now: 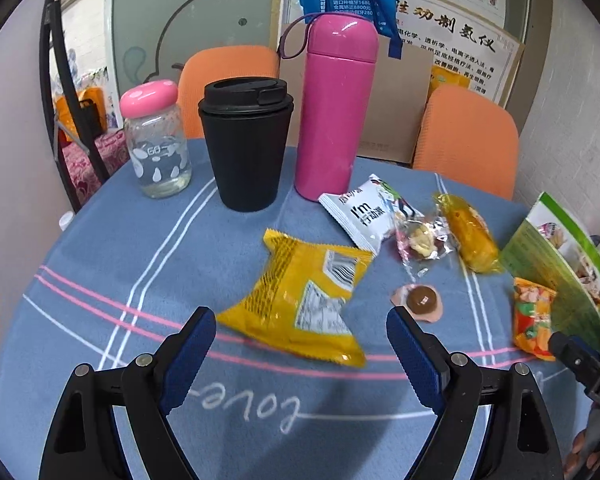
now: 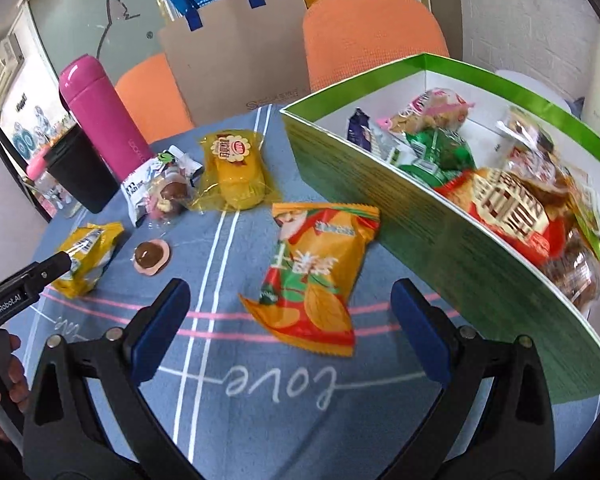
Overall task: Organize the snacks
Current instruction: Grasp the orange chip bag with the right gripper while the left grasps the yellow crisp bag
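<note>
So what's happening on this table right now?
A person holding two grippers is sorting snacks into a green box that already holds several packets. Both are open and hold nothing. The left gripper hangs over a yellow packet, the right gripper over an orange chip bag beside the box. A white packet, a yellow cake and a small jelly cup also lie loose on the blue cloth.

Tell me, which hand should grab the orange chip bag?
Probably the right. Its open jaws already frame the orange chip bag, right beside the green box. The left gripper faces the yellow packet instead.
</note>
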Demonstrator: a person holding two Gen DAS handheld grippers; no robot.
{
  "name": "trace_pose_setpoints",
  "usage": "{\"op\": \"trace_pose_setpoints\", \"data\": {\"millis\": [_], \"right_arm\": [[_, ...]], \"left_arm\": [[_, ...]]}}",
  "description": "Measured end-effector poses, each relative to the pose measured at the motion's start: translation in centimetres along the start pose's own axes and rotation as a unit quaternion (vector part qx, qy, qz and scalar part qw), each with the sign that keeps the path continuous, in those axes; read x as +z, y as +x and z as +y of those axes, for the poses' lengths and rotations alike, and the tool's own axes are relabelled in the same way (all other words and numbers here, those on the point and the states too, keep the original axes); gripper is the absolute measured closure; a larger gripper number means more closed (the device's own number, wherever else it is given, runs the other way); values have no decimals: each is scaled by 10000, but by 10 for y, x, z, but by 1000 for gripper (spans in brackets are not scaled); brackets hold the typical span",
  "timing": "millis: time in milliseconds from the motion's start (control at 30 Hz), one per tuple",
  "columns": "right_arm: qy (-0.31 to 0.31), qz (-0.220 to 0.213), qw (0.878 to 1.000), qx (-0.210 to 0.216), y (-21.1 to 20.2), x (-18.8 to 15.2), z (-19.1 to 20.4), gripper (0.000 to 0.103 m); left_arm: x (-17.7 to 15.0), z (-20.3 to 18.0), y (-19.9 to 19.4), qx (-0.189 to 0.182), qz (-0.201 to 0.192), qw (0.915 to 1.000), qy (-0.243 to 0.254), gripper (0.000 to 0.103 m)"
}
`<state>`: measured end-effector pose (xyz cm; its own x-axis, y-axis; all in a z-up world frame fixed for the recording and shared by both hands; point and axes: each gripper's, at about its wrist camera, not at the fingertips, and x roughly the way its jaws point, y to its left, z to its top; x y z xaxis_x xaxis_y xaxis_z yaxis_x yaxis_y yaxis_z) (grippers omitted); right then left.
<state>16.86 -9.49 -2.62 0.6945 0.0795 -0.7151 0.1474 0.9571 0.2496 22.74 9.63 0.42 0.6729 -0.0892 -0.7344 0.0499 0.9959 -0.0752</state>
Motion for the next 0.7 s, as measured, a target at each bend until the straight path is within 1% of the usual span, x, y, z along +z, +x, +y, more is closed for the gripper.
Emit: {"op": "trace_pose_setpoints", "data": {"millis": [133, 233, 300, 400, 467, 533, 633, 667, 700], "right_arm": [[-118, 14, 9998, -139, 14, 1, 8, 3], [-81, 119, 9998, -102, 22, -1, 4, 15], [-70, 100, 9999, -116, 24, 0, 2, 18], [-49, 78, 9998, -187, 26, 4, -1, 30], [-35, 63, 9997, -235, 26, 5, -4, 50], [39, 47, 9999, -132, 25, 5, -7, 52], [76, 37, 10000, -42, 24, 5, -10, 53], [75, 39, 10000, 6, 24, 5, -10, 53], [70, 41, 9999, 67, 23, 5, -10, 54]], "left_arm": [[6, -3, 18, 136, 132, 9997, 166, 14], [6, -3, 30, 191, 221, 9993, 219, 14], [5, 0, 37, 237, 284, 9991, 214, 14], [3, 6, 49, 149, 362, 9992, 117, 14], [2, 9, 54, 78, 413, 9991, 38, 14], [1, 11, 58, 6, 419, 9991, -23, 15], [1, 9, 59, -36, 367, 9993, 48, 27], [1, 7, 58, -23, 345, 9993, 120, 37], [0, 6, 56, -13, 349, 9992, 175, 40]]}}
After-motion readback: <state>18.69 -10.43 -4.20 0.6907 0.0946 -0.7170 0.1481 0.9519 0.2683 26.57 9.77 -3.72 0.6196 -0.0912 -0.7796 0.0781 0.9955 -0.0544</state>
